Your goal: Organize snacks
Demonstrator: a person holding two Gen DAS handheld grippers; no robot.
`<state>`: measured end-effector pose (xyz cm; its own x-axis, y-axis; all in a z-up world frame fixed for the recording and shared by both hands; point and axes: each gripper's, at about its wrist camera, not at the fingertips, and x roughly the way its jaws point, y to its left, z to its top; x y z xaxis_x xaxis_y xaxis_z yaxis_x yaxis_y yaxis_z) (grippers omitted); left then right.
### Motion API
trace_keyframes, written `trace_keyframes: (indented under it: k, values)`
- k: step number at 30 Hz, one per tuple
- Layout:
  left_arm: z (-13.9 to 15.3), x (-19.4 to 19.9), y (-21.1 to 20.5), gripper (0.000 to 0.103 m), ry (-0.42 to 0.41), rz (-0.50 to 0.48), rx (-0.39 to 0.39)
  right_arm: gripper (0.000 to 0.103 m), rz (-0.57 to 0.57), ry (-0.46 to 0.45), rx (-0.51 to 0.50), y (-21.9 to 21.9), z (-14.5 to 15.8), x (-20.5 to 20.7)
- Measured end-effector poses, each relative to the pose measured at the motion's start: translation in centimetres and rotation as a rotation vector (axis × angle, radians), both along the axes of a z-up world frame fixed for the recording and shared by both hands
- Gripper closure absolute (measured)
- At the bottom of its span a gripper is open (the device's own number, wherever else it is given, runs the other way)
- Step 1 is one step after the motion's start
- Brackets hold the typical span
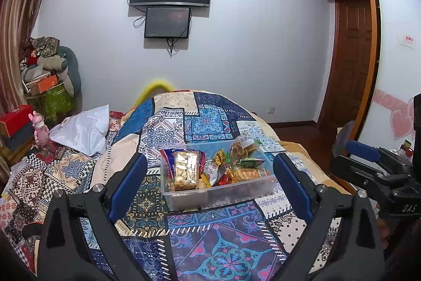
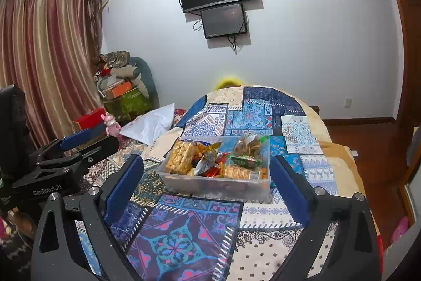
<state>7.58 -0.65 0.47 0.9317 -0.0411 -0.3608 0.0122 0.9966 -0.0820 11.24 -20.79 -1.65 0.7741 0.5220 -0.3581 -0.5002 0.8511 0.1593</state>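
A clear plastic box (image 1: 184,198) (image 2: 200,183) full of snack packets stands on a patterned patchwork quilt (image 1: 210,249) (image 2: 184,236). Inside lie a packet of golden biscuits (image 1: 184,170) (image 2: 180,157), a bag of twisted crackers (image 1: 243,146) (image 2: 250,144), a green packet (image 2: 246,161) and small red and gold wrappers. My left gripper (image 1: 209,170) is open, its blue pads apart on either side of the box and short of it. My right gripper (image 2: 208,167) is open too, framing the box the same way. Neither holds anything. Each gripper shows at the edge of the other's view.
The quilt covers a bed. A white pillow (image 1: 84,131) (image 2: 150,125), a pink toy figure (image 1: 40,129) and a red box (image 1: 15,119) lie to the left. Stacked boxes and cushions (image 1: 47,75) fill the far left corner by the curtain (image 2: 47,57). Wooden floor (image 2: 368,144) lies right.
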Motion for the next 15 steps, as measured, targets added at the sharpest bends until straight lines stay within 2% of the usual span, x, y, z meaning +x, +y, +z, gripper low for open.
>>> trace_keyframes:
  k: [13,15]
  values:
    - [-0.16,0.06,0.04,0.004,0.002,-0.001,-0.003,0.005,-0.005,0.004,-0.005,0.02,-0.23,-0.18]
    - [-0.14,0.06,0.06,0.0,0.002,0.0,-0.006,0.005,-0.005,0.002,-0.006,0.01,-0.14,-0.26]
